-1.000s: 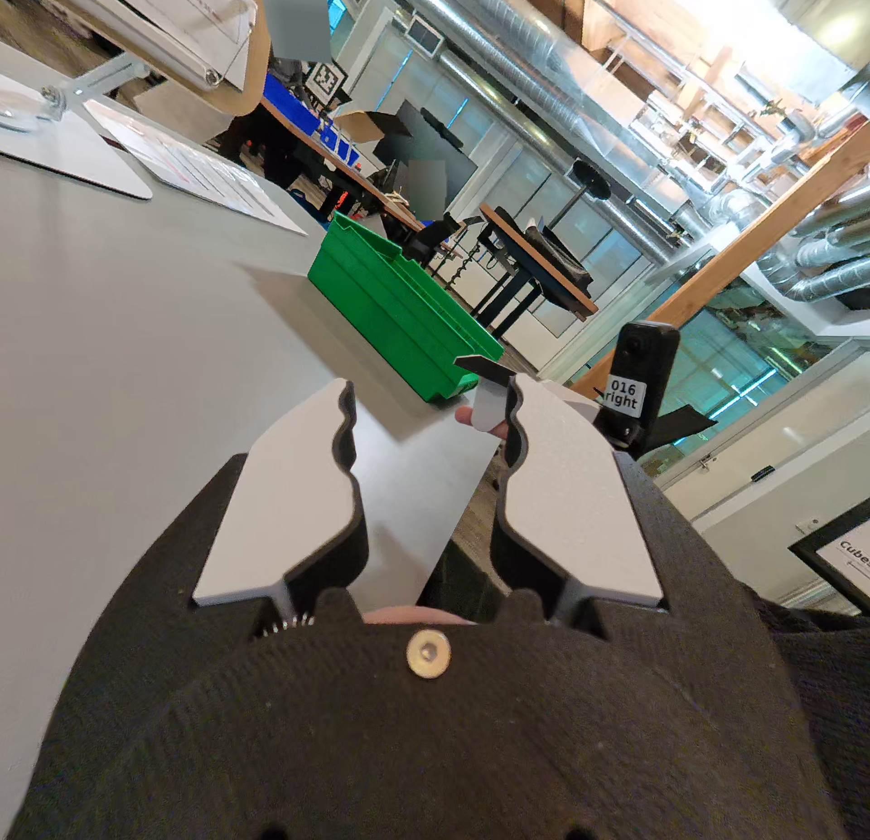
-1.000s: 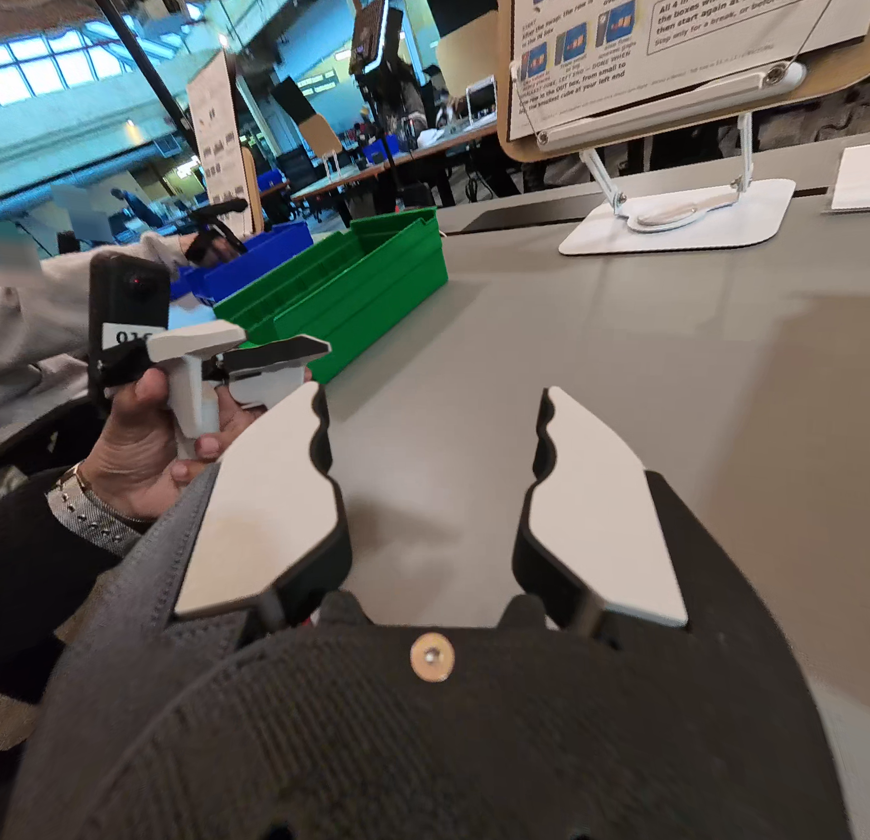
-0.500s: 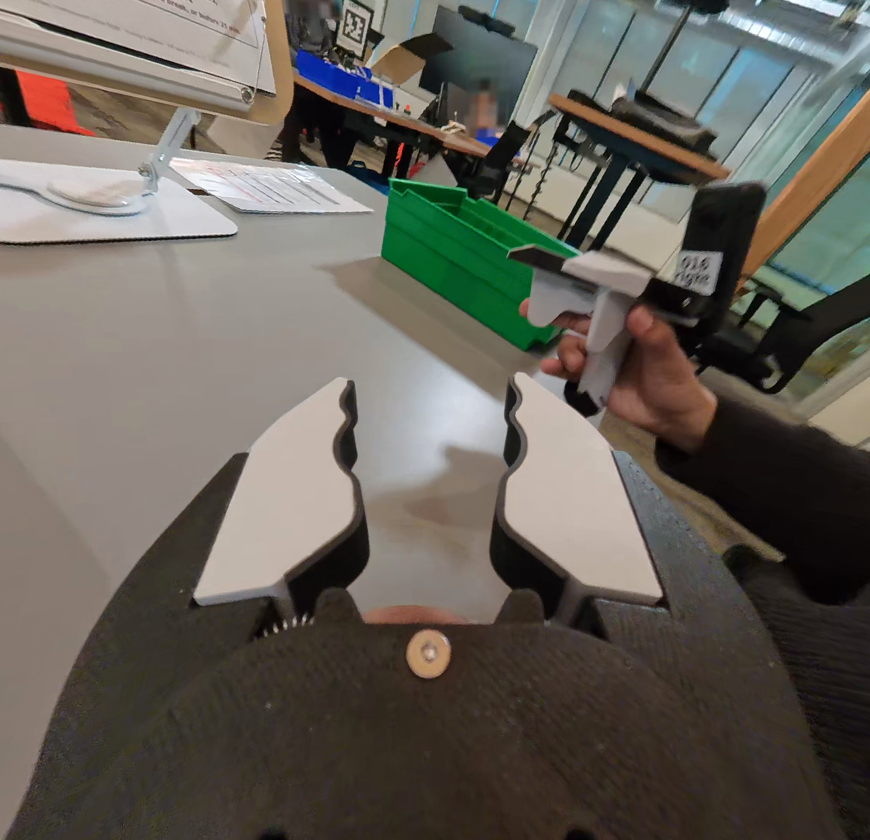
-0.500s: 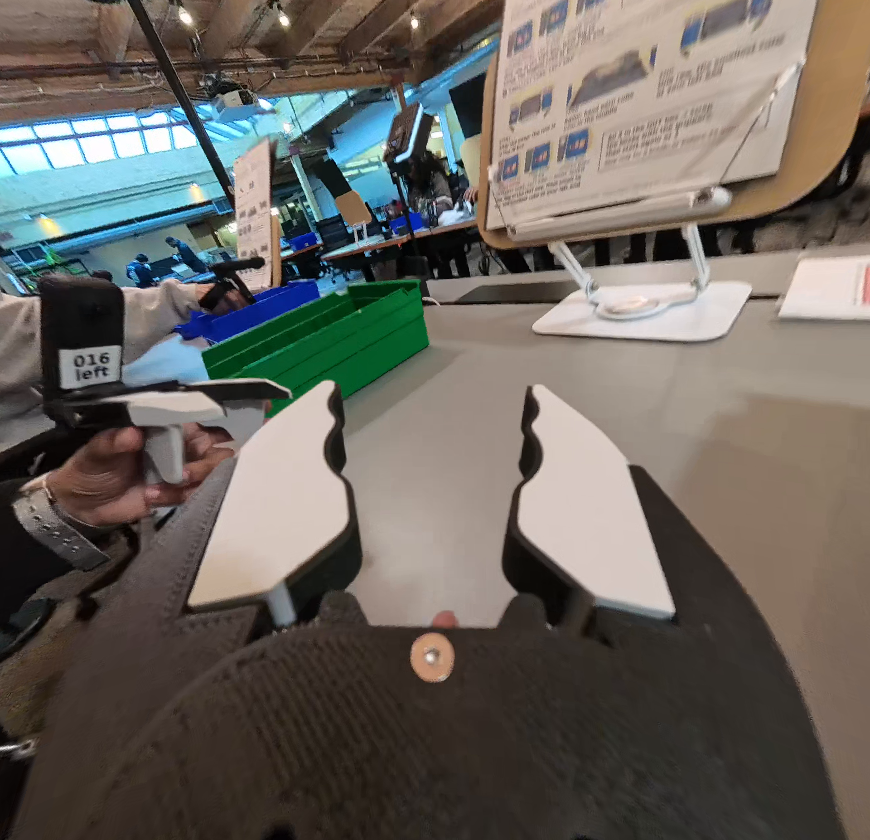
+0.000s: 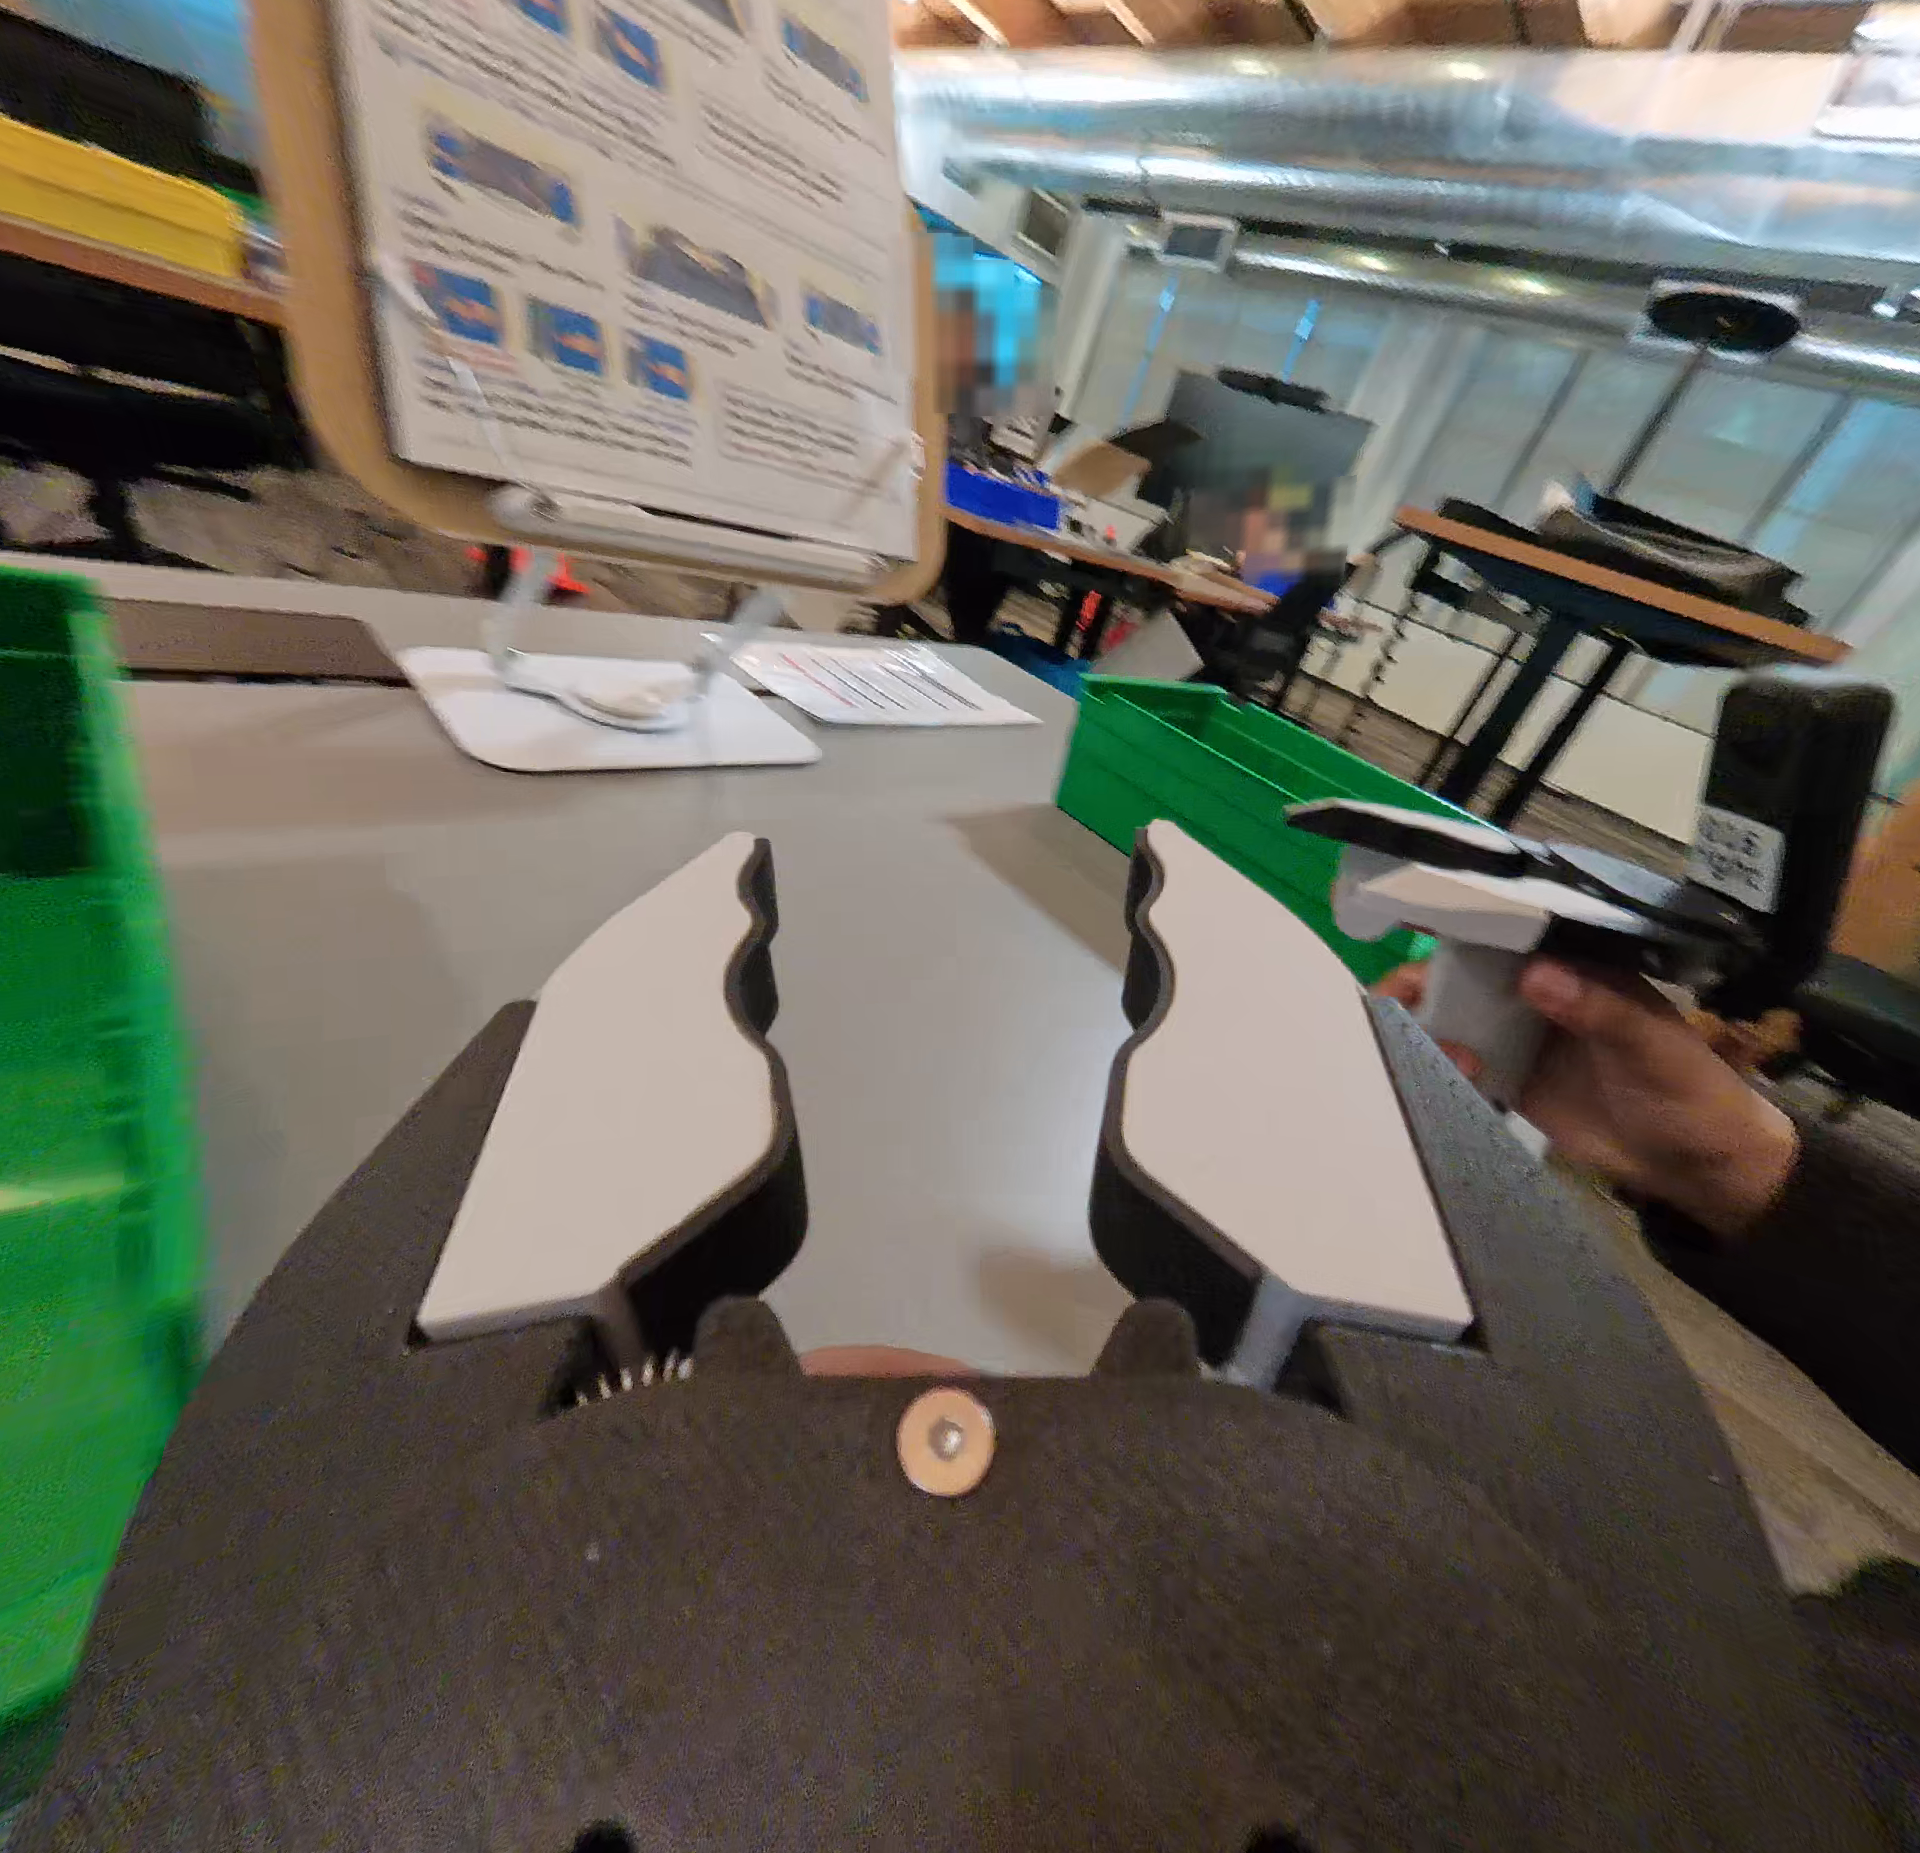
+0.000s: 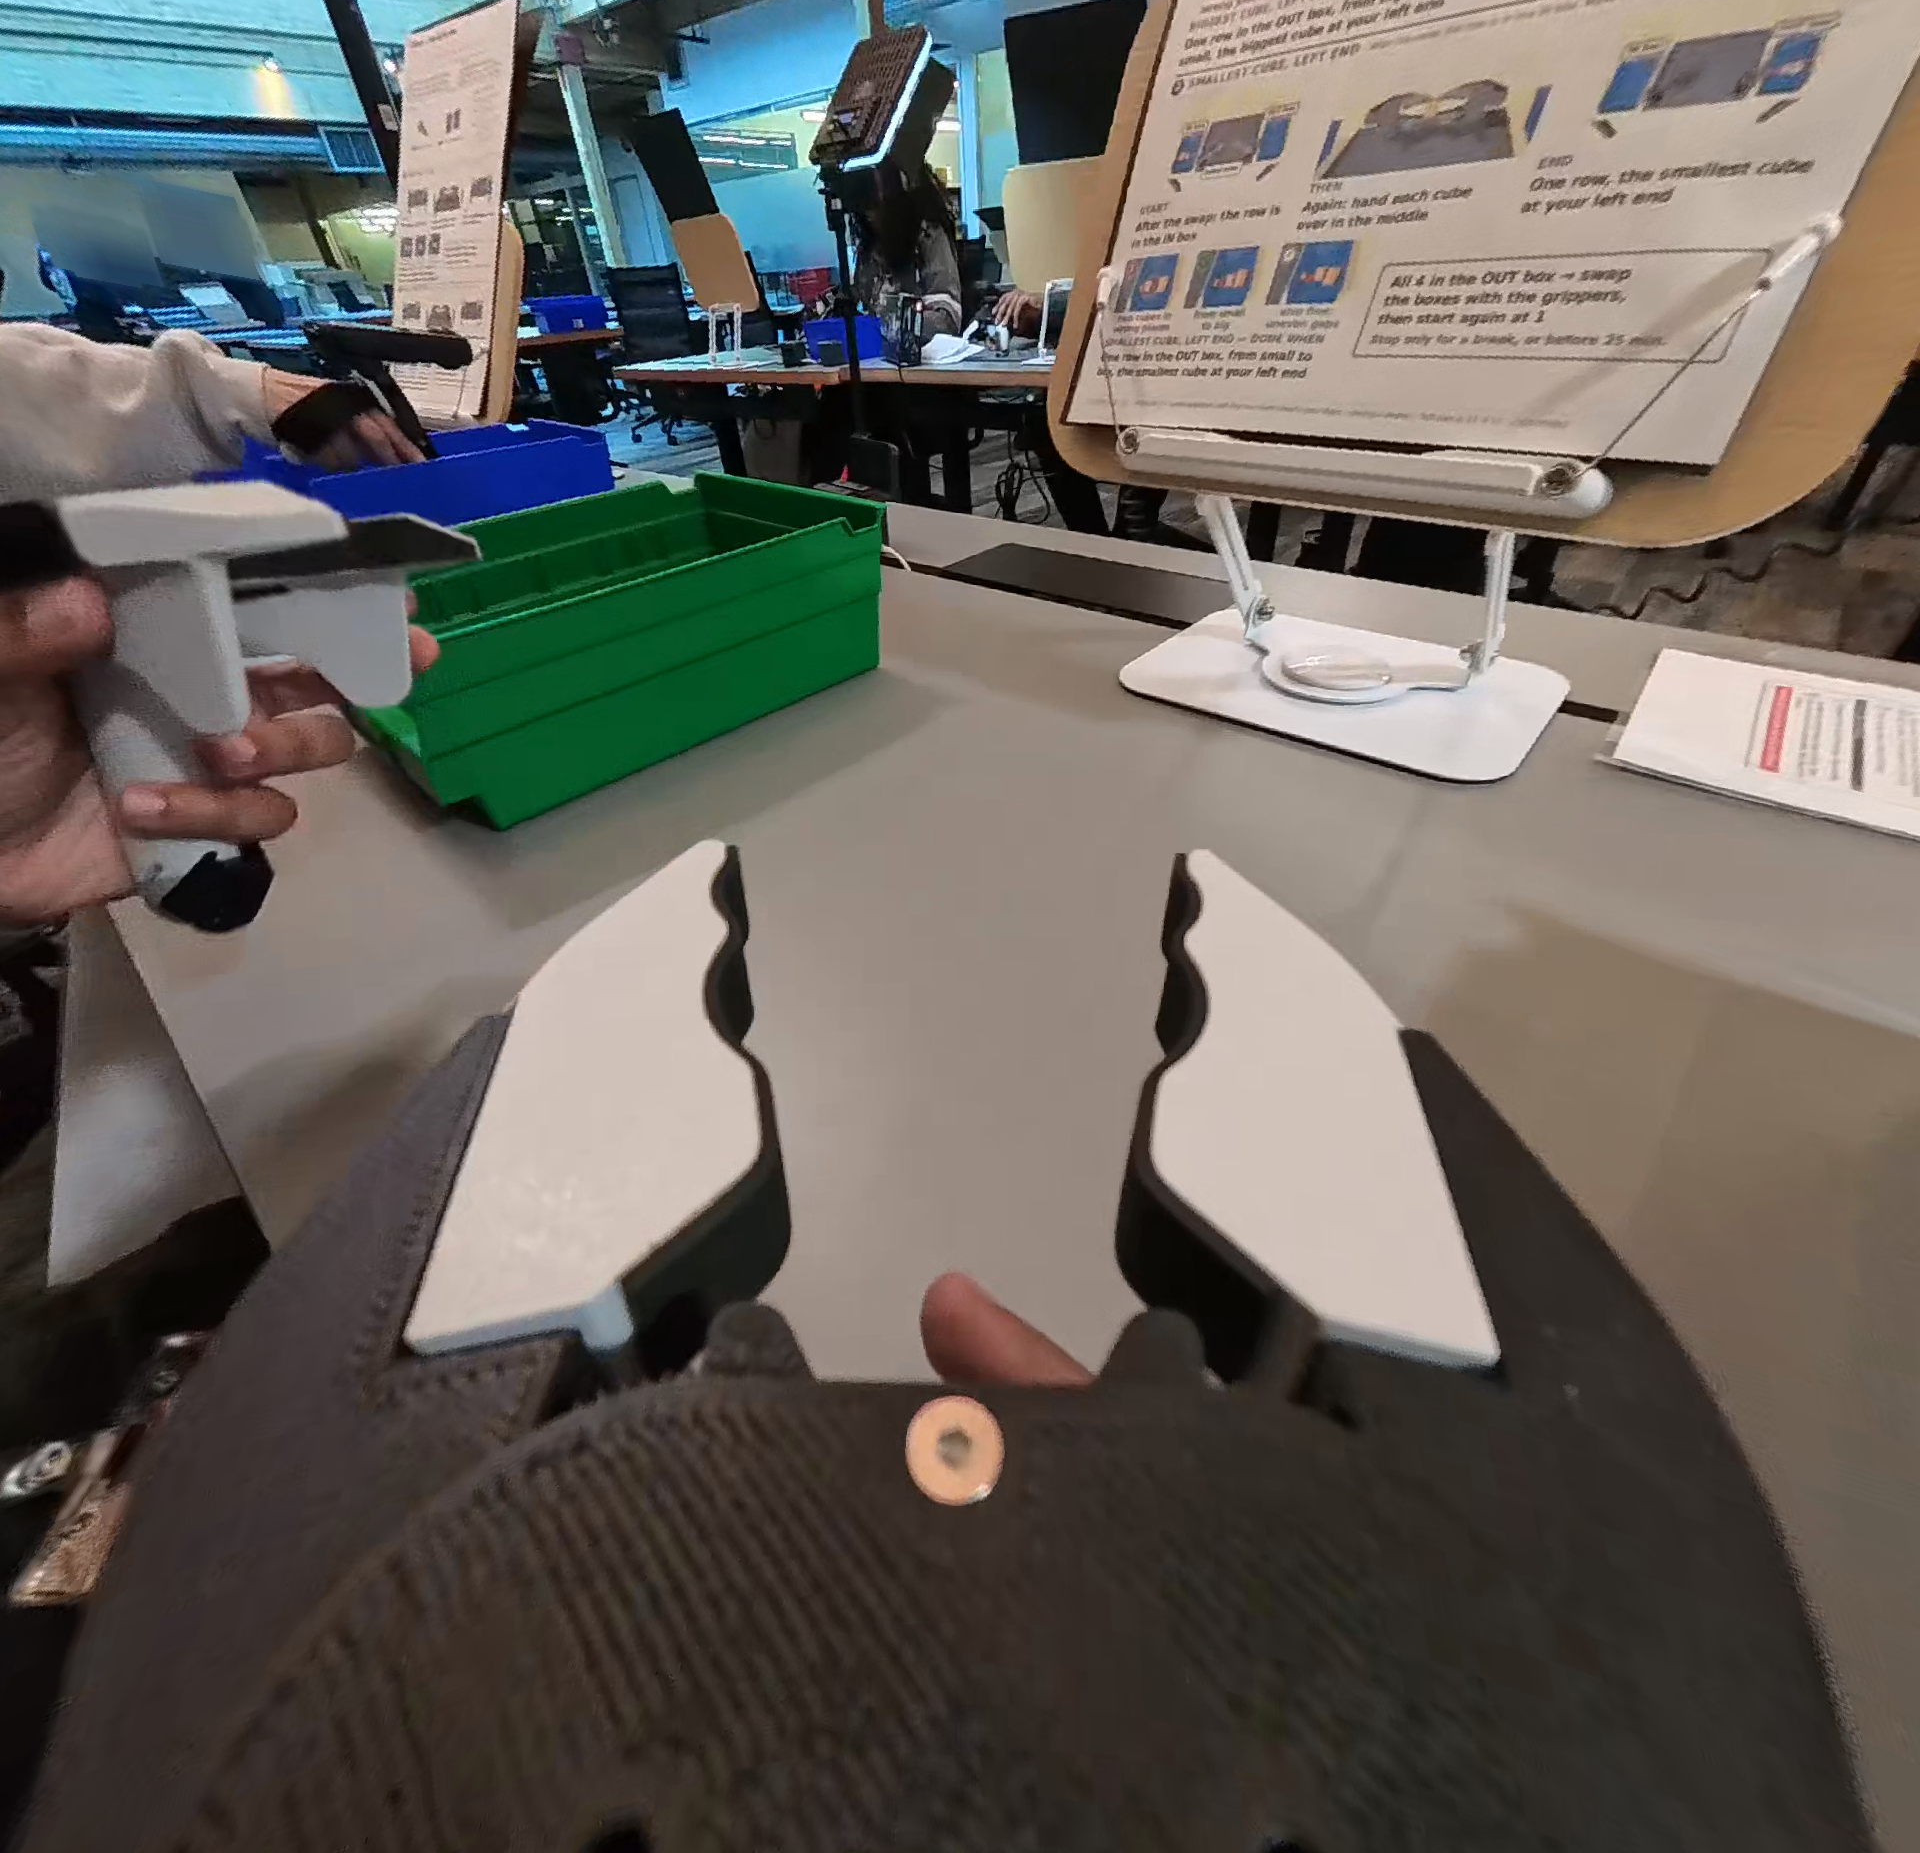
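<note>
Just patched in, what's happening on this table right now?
A person holds a pair of tongs in each hand over a grey table. The left tongs and right tongs are both open and empty, touching nothing. A green bin sits at the table's left side, another green bin at its right, a document stand behind.

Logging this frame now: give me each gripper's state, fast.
Left gripper: open, holding nothing, above the grey table.
Right gripper: open, holding nothing, above the same table, the green bin ahead to its left.
</note>
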A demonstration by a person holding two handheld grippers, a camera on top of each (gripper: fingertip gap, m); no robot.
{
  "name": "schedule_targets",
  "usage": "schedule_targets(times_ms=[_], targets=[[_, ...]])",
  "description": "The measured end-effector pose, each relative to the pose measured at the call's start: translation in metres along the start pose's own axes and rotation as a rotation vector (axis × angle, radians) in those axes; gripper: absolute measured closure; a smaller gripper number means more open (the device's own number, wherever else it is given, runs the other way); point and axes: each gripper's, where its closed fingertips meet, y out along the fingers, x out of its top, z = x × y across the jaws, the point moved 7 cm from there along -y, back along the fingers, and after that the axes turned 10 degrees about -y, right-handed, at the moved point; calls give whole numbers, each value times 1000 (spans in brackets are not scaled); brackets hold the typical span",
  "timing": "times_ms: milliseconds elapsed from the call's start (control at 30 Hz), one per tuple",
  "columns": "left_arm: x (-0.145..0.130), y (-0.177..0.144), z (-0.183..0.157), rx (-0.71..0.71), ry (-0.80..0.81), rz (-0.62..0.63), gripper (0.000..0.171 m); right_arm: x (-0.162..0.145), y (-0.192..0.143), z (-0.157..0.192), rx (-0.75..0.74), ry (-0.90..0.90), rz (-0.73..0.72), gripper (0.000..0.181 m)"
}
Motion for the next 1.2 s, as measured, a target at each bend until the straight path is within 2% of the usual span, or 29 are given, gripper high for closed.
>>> schedule_targets(times_ms=[100, 200, 300, 367, 500, 633, 767, 800, 933, 1200], targets=[[28, -22, 20, 95, 16, -68, 106, 1, 5, 3, 24, 27, -16, 103], [71, -43, 41, 206, 53, -113, 105, -1, 13, -1, 38, -4, 0, 104], [104, -59, 71, 355, 59, -58, 105, -7, 25, -8, 39, -55, 55, 105], [111, -63, 98, 471, 43, 18, 115, -9, 30, -9, 66, -27, 62, 105], [110, -47, 147, 563, -6, 235, 118, -11, 28, -3, 143, 75, 48, 105], [105, -25, 184, 665, -21, 447, 119, -8, 23, 1, 133, 61, 41, 108], [87, -12, 216, 804, 9, 652, 113, -6, 22, 8, 168, 50, 54, 108], [82, -9, 222, 831, 15, 670, 109, -7, 22, 8, 157, 39, 62, 106], [65, -7, 239, 878, -34, 708, 115, -9, 23, 6, 121, -2, 78, 105], [50, -14, 254, 973, 10, 757, 122, -13, 23, -1, 163, 127, 58, 106]])
